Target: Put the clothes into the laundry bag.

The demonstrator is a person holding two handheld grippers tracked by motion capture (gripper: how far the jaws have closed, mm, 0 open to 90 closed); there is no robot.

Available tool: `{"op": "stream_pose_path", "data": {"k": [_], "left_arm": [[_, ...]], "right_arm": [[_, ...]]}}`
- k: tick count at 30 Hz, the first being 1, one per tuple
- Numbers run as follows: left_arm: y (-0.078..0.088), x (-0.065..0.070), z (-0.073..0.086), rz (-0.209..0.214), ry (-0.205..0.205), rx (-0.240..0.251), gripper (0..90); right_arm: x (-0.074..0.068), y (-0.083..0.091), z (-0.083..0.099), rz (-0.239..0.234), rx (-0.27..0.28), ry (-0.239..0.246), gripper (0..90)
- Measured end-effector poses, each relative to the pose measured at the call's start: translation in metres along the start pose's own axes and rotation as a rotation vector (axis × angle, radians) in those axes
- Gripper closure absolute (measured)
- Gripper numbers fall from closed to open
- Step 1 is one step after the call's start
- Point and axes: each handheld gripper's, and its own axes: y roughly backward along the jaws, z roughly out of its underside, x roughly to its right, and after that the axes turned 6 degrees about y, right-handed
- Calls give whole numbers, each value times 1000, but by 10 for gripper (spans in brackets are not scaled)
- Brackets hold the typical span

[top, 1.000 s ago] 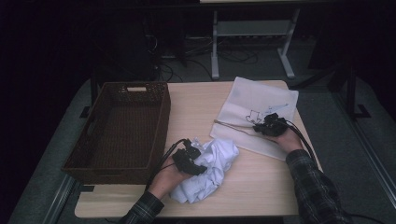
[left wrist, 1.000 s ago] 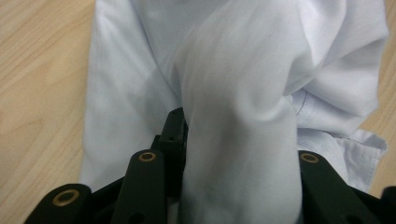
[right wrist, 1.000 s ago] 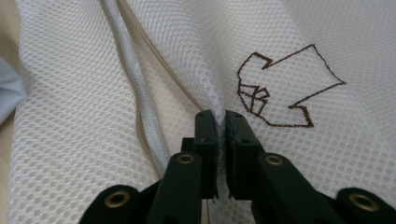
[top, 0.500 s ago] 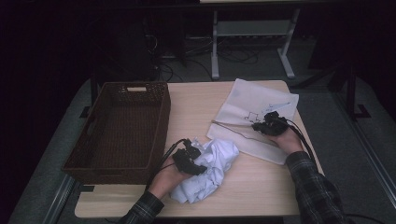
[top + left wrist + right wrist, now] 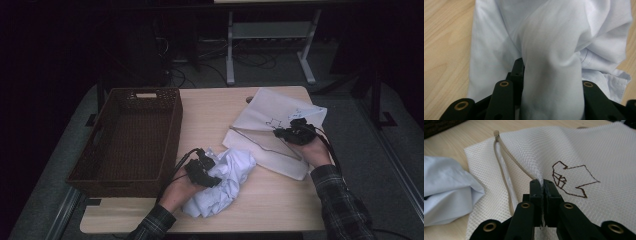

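Note:
A crumpled pale blue shirt (image 5: 225,182) lies near the table's front edge. My left gripper (image 5: 207,172) is shut on a thick fold of that shirt (image 5: 554,72), which bulges up between the jaws. A white mesh laundry bag (image 5: 272,125) with a dark line drawing and a beige zipper lies at the right. My right gripper (image 5: 285,134) is shut on the upper mesh layer (image 5: 541,181) beside the zipper and holds it raised, so the bag's mouth gapes toward the shirt (image 5: 446,187).
A dark brown woven basket (image 5: 132,137) stands on the table's left side, close to my left hand. Bare wooden tabletop (image 5: 210,112) lies between the basket and the bag. Beyond the table are dark floor and a metal frame (image 5: 270,40).
My right gripper has risen a little with the mesh layer, lifting the bag's edge off the table. The left gripper and the shirt have stayed in place.

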Motion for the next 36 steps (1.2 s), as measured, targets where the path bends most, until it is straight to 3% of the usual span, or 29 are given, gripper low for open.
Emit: {"op": "stream_pose_path", "data": {"k": [12, 21, 29, 36], "left_arm": [[1, 1, 0, -12, -13, -2, 660], [13, 2, -4, -32, -43, 30, 720], [27, 11, -10, -18, -76, 75, 722], [30, 20, -13, -1, -111, 84, 722]], "right_arm": [[-7, 29, -18, 21, 75, 27, 862], [-9, 26, -17, 22, 52, 37, 863], [-11, 21, -14, 1, 35, 33, 863], [-21, 24, -9, -2, 11, 6, 864]]}}
